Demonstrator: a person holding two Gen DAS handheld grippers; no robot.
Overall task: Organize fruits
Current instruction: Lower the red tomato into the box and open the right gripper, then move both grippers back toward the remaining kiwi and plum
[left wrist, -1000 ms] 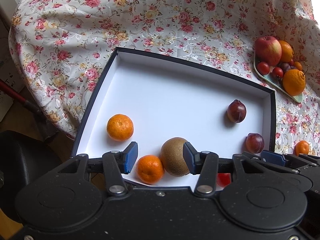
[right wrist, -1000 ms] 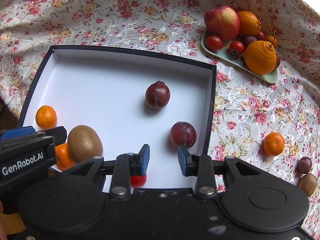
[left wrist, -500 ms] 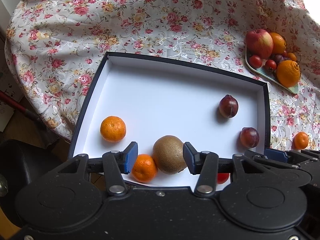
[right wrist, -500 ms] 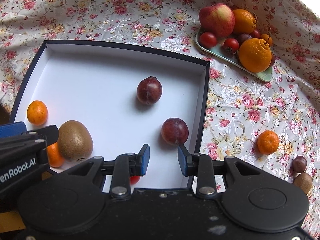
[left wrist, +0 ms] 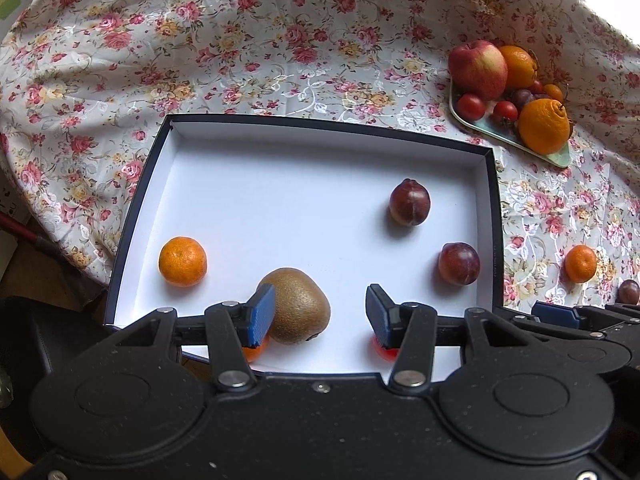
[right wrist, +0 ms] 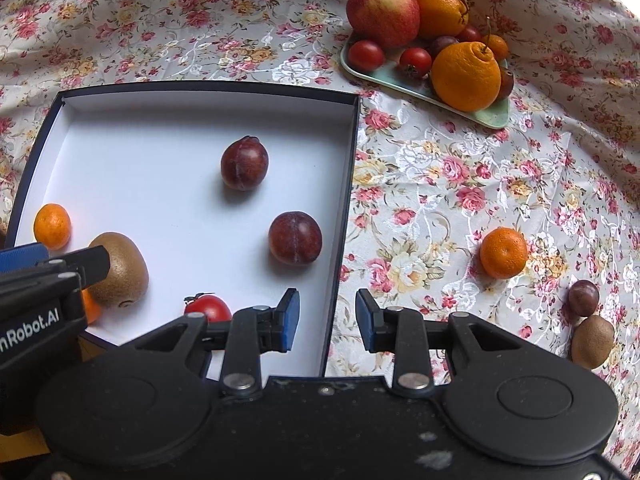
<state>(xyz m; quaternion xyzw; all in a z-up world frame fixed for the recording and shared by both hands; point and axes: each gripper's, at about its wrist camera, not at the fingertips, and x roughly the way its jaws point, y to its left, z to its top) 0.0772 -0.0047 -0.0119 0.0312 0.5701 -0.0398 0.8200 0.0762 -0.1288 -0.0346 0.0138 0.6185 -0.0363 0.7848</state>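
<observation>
A dark-rimmed box [left wrist: 493, 208] with a white floor holds a mandarin [left wrist: 183, 261], a kiwi [left wrist: 298, 306], two plums [left wrist: 410, 202] [left wrist: 459, 263], a tomato [right wrist: 209, 307] and a second mandarin [left wrist: 254, 354] half hidden under my left finger. My left gripper [left wrist: 320, 315] hangs open above the box's near edge, with the kiwi lying below beside its left pad. My right gripper [right wrist: 328, 320] is open over the box's right wall [right wrist: 344, 216], nothing between its pads. On the cloth at the right lie a mandarin [right wrist: 503, 253], a small plum [right wrist: 583, 298] and a kiwi [right wrist: 592, 342].
A pale green plate [right wrist: 494, 114] at the back right carries an apple [right wrist: 383, 14], oranges, tomatoes and small dark fruit. Floral cloth [right wrist: 440, 184] covers the table. The table's left edge drops off past the box [left wrist: 60, 264].
Both grippers have shifted to the right. The kiwi, earlier between the left fingers, now lies by the left pad. The right gripper went from over the box floor to over its right wall.
</observation>
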